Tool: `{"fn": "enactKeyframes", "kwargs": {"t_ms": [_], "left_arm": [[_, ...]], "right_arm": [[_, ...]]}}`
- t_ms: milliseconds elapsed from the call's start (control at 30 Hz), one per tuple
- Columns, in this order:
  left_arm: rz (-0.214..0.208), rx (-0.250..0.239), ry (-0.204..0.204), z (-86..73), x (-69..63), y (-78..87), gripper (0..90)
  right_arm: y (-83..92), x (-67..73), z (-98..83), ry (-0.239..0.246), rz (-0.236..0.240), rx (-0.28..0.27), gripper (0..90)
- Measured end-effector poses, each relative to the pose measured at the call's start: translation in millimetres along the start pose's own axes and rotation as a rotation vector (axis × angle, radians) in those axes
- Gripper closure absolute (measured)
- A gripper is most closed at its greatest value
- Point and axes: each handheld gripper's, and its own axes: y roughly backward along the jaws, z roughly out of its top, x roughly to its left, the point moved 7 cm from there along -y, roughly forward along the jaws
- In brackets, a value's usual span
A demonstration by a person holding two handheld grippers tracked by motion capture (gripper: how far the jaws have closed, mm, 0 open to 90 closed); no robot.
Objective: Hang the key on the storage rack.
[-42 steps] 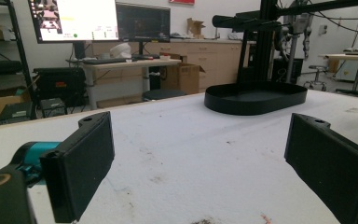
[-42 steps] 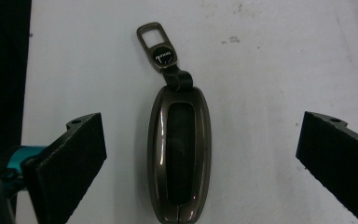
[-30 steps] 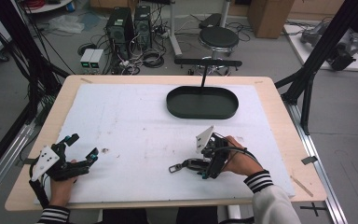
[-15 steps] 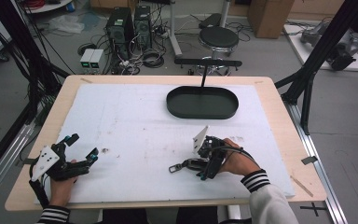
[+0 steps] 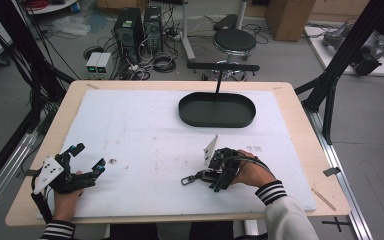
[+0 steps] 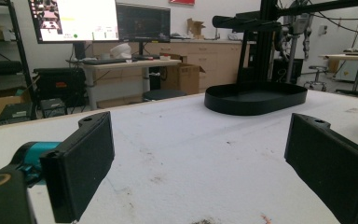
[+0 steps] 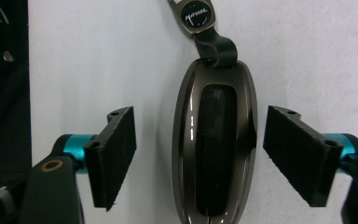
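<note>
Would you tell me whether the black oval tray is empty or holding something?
Empty: the high view shows the tray's bare black floor.

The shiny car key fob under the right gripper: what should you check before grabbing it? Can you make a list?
1. Key fob lies between the right gripper jaws: ok.
2. Pads touching the fob: not ok. The jaws have just been closing, but a gap shows on both sides.
3. Fob centred: not ok; it sits nearer the right-hand pad in the right gripper view.
4. Fob lies flat on the white table cover: ok.
5. Keyring tab is beyond the pads, out of the way: ok.
6. Left gripper is far off, jaws open, holding nothing: ok.
</note>
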Motion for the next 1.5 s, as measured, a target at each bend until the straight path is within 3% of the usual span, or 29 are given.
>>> {"fn": "enactKeyframes", "kwargs": {"t_ms": [500, 1233, 1500], "left_arm": [[0.000, 0.001, 0.002, 0.0, 0.0, 0.2, 8.6], [0.000, 0.000, 0.004, 0.0, 0.3, 0.1, 8.6], [0.000, 0.000, 0.004, 0.0, 0.2, 0.1, 8.6]], "right_arm": [[0.3, -2.1, -2.8, 0.003, -0.003, 0.027, 36.0], [-2.5, -4.0, 2.3, 0.019, -0.014, 0.067, 37.7], [-3.0, -5.1, 0.3, 0.035, -0.028, 0.096, 45.6]]}}
